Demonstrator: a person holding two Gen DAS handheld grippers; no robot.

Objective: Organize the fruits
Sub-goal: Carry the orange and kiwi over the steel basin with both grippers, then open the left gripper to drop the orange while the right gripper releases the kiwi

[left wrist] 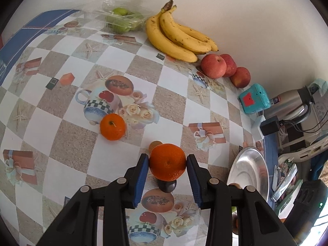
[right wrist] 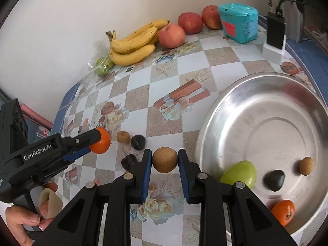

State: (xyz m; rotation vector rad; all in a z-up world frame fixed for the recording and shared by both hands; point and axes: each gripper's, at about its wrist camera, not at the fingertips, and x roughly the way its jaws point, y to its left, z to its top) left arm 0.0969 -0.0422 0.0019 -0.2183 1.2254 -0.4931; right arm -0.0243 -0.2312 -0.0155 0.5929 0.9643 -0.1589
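We hold orange (left wrist: 167, 163) in left gripper (left wrist: 167, 162) jaws, brown fruit (right wrist: 164, 159) in right gripper (right wrist: 164, 160); round fruits may roll out of steel plate (right wrist: 225, 110) if dropped hard.

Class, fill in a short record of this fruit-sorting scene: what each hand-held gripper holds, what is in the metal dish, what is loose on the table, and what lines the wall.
left hand-held gripper: shut on an orange
right hand-held gripper: shut on a round brown fruit
metal dish: green fruit, dark fruit, small brown fruit, orange fruit
loose on table: second orange, two dark fruits, one brown fruit
by the wall: bananas, three apples, green fruit in a clear pack
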